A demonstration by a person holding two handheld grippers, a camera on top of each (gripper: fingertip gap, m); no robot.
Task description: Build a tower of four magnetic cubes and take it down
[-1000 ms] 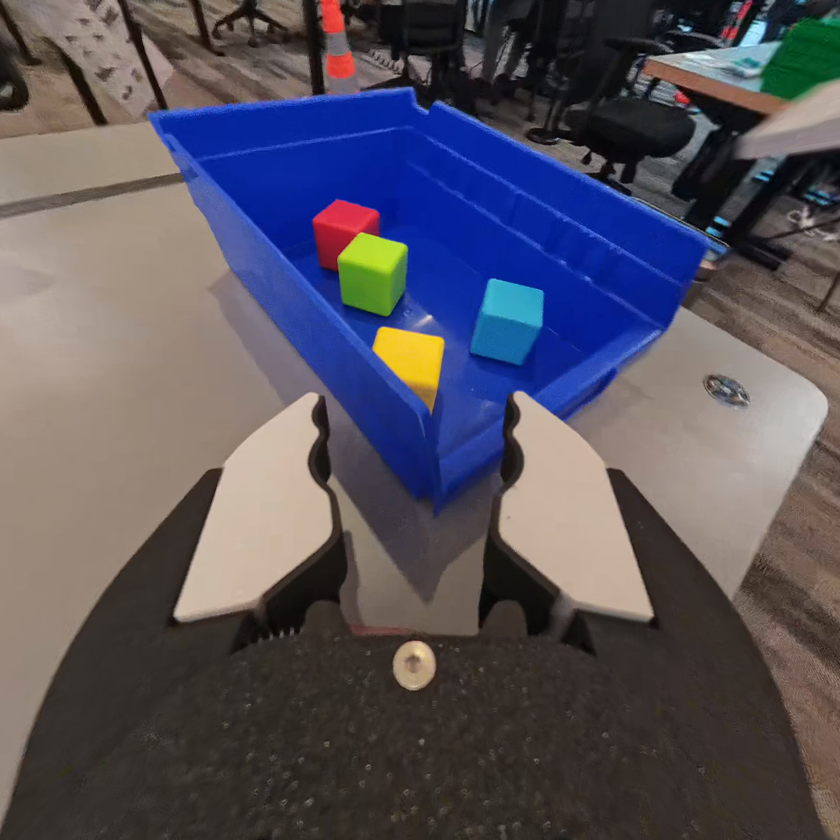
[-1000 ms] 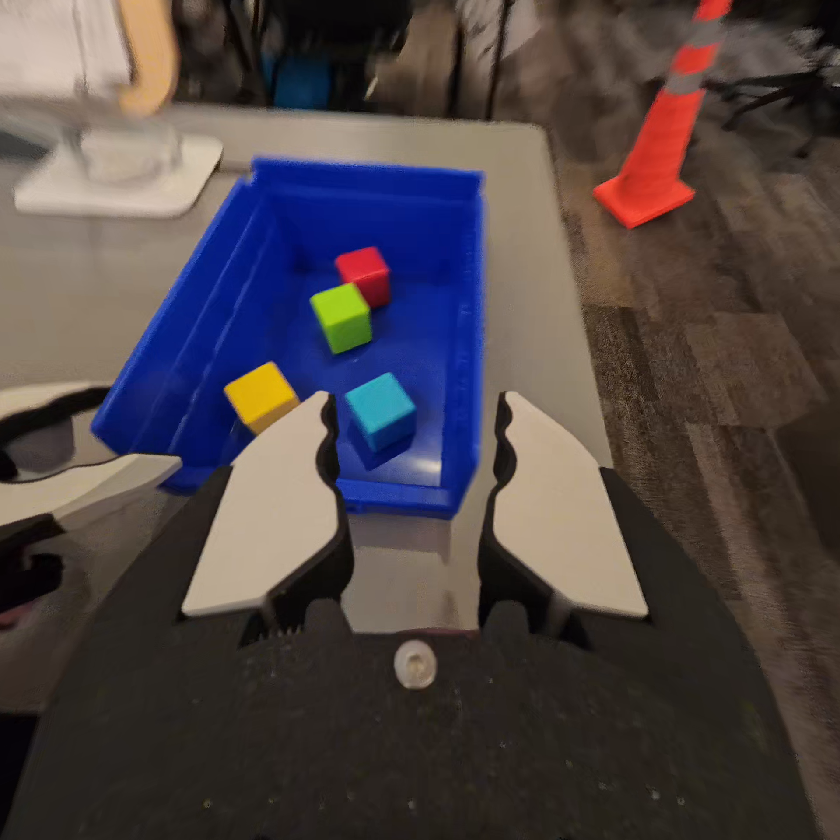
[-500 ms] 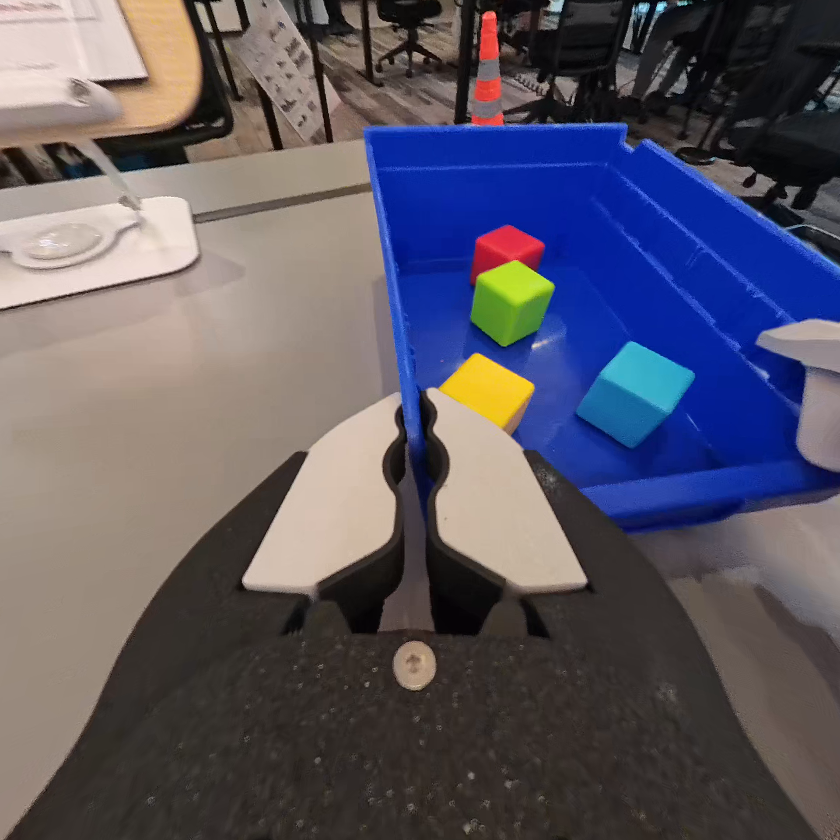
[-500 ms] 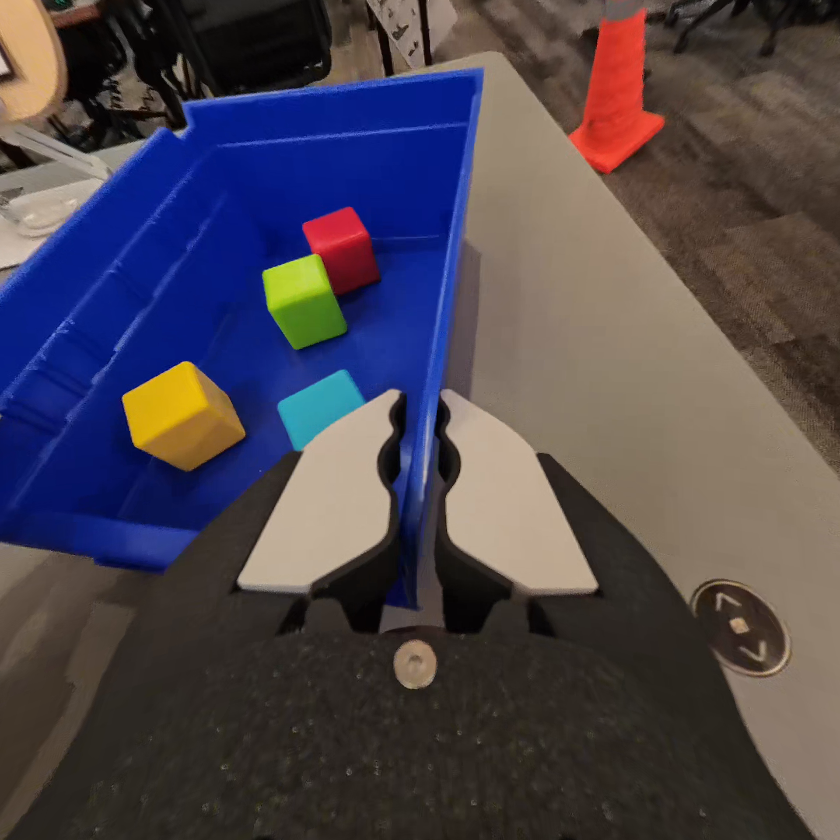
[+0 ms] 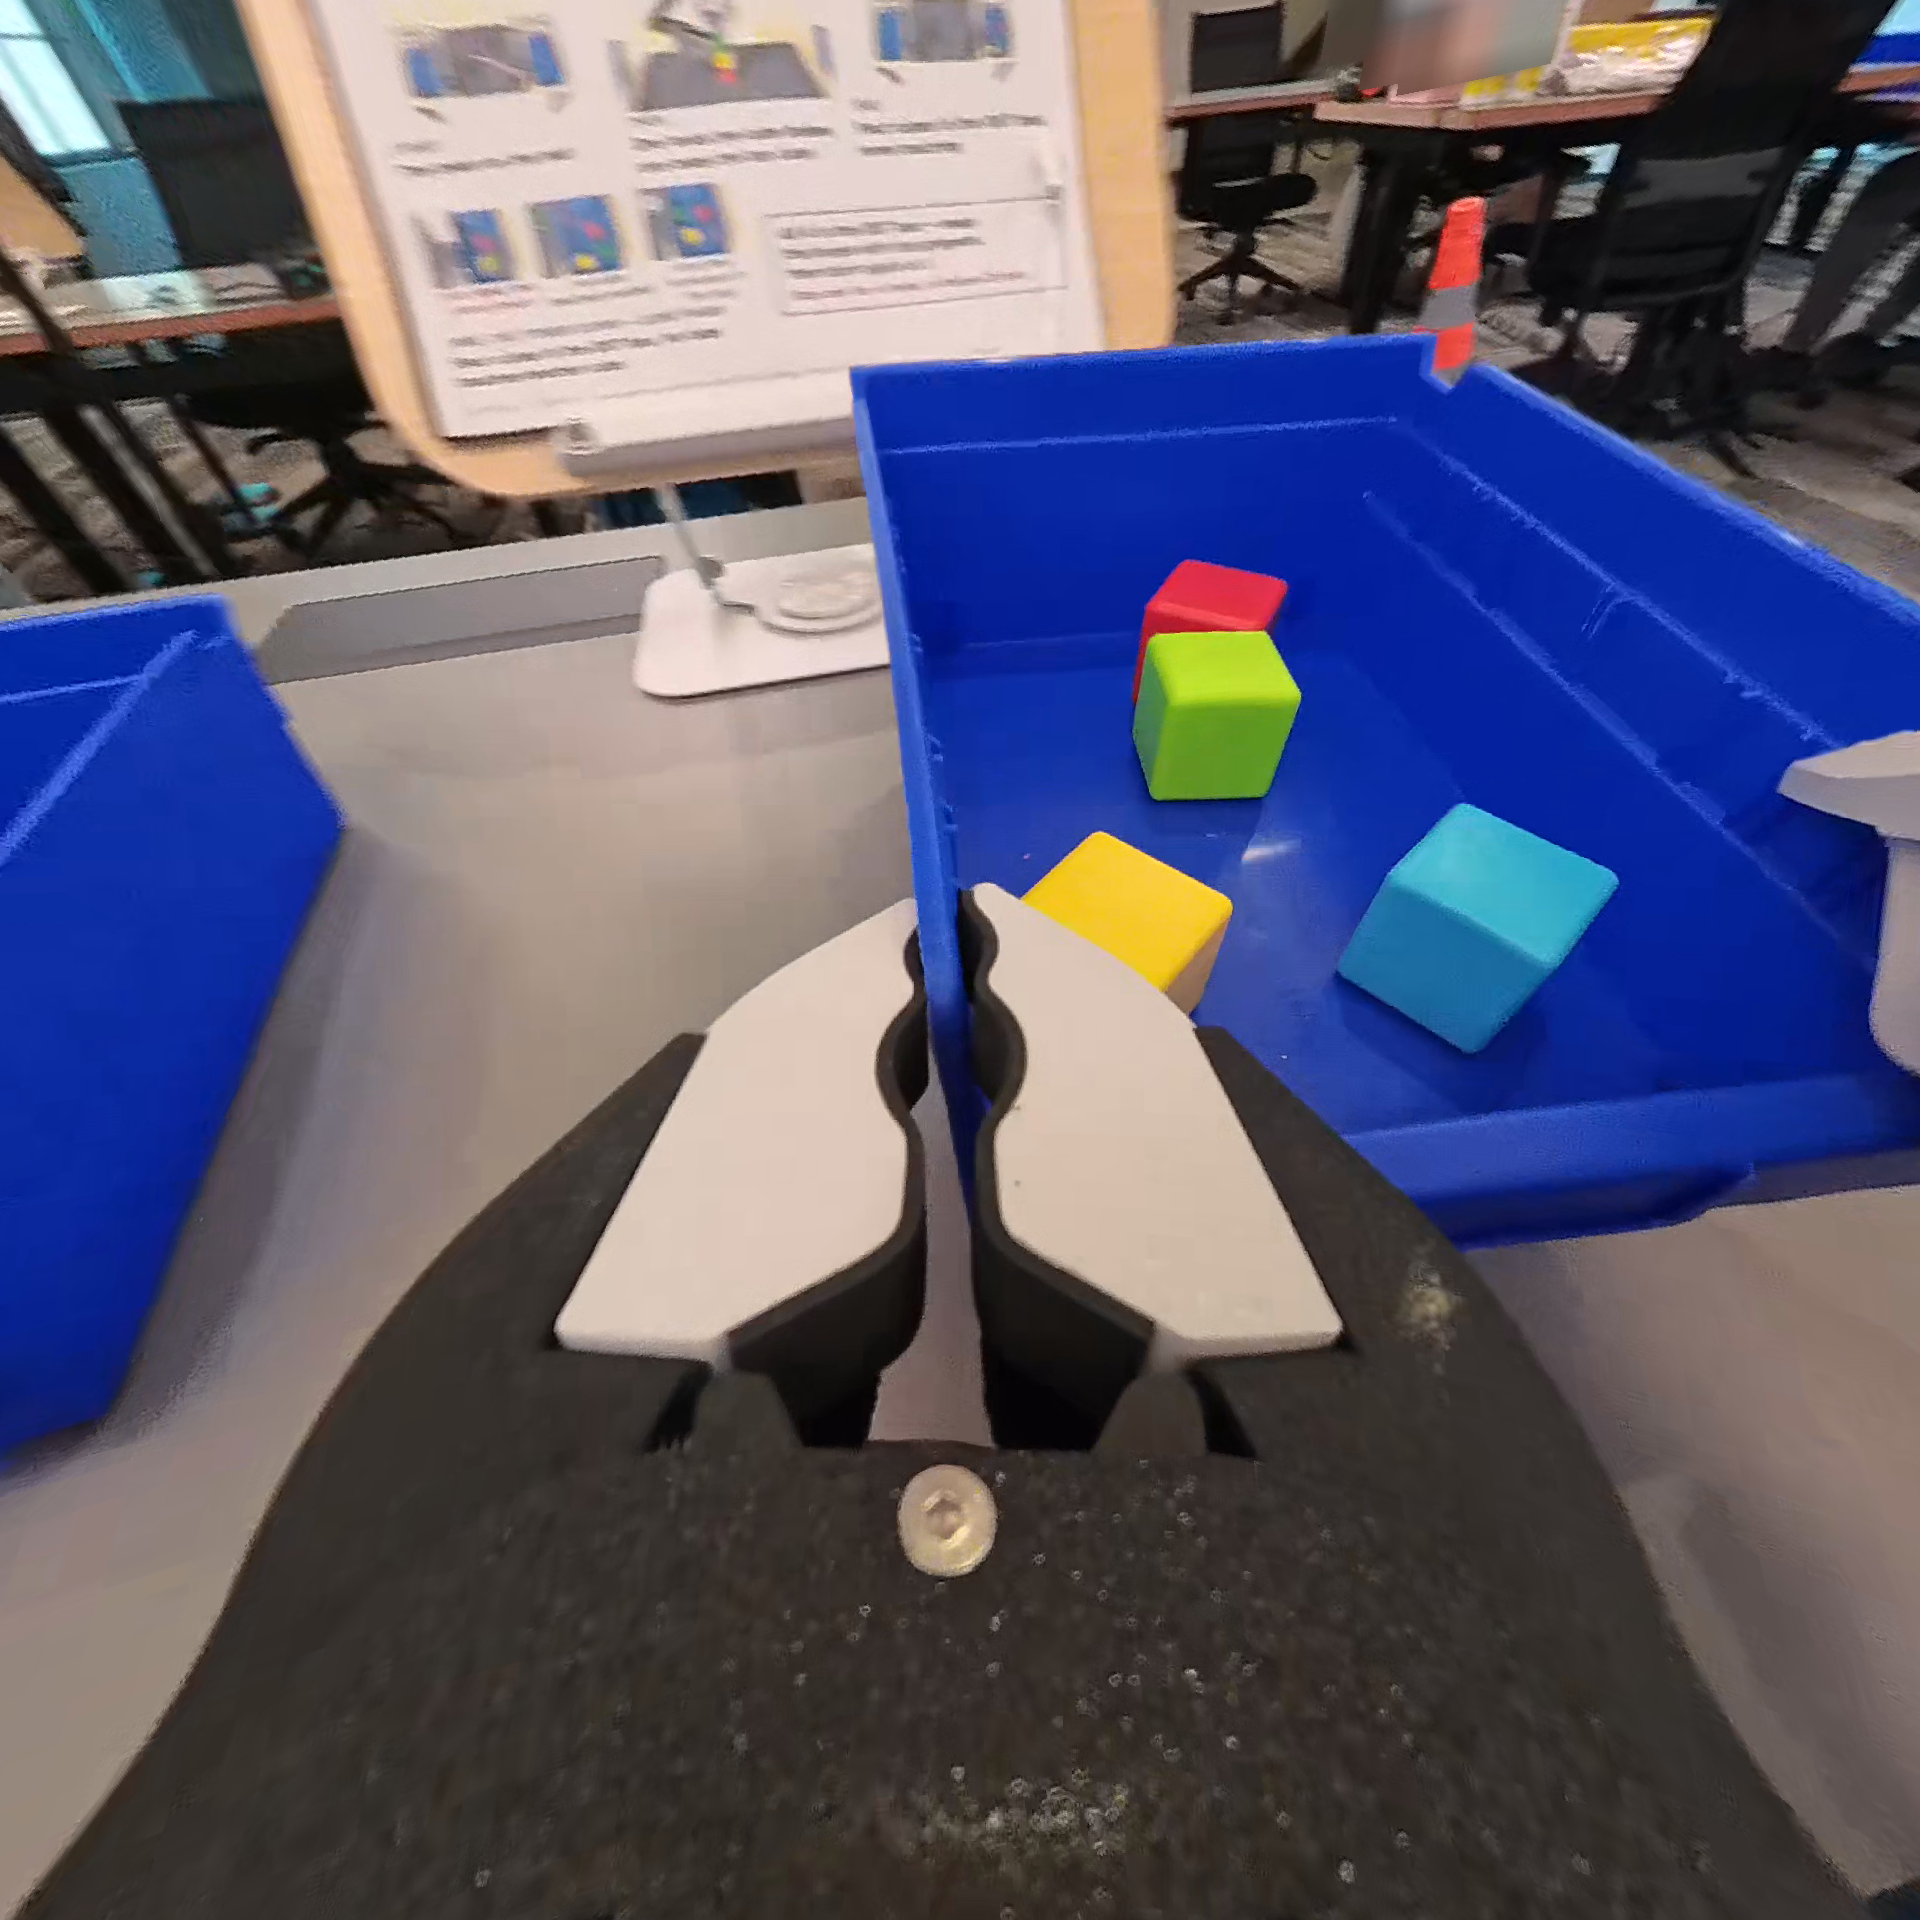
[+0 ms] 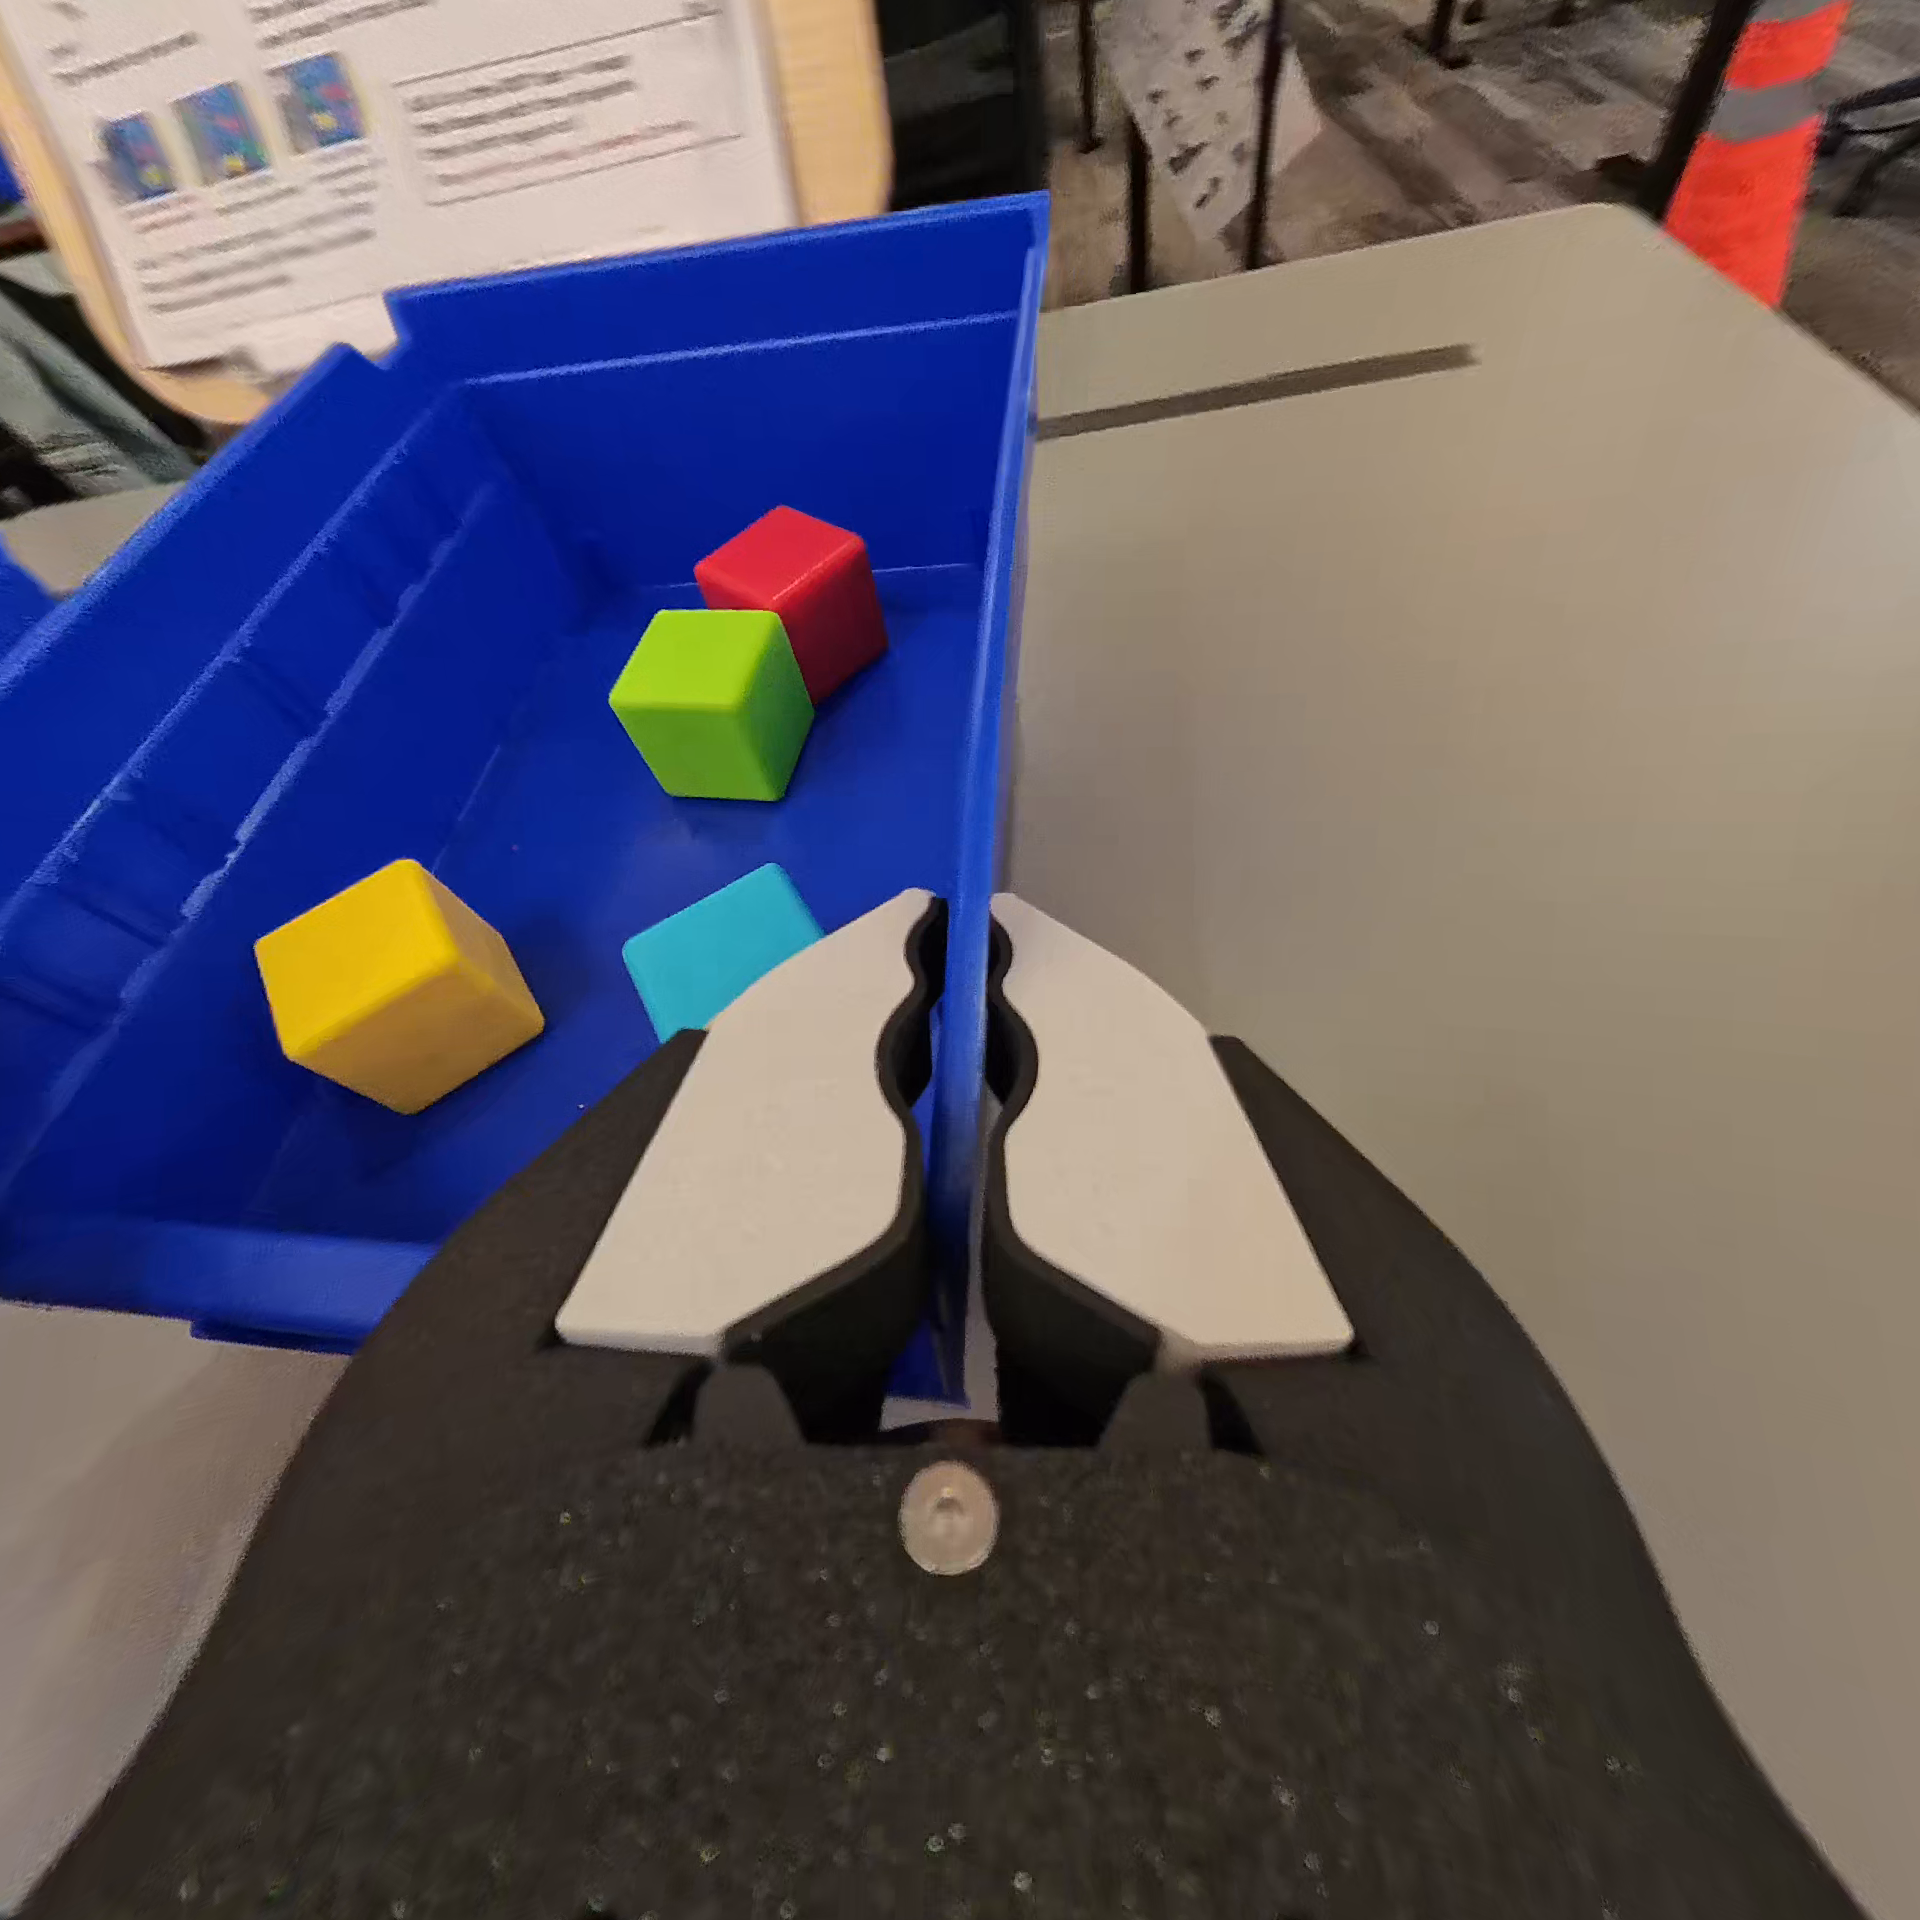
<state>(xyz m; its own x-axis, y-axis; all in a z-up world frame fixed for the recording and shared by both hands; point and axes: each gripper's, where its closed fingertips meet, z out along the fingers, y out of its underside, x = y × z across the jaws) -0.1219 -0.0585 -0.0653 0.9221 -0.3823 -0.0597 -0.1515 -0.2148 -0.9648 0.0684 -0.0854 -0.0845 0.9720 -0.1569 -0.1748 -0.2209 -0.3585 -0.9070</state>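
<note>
While our left gripper (image 5: 948,914) and right gripper (image 6: 961,920) each pinch an opposite side wall of the blue bin (image 5: 1143,416), the four cubes lie loose inside, between them, yellow cube (image 5: 1127,909) nearest the left.

left wrist: close, at bin (image 5: 1143,416) left wall, facing inward | right wrist: close, right wall | shared: bin interior

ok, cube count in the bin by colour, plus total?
Red cube: 1
Green cube: 1
Yellow cube: 1
Light blue cube: 1
Total: 4, all loose on the floor of the blue bin, none stacked.
</note>
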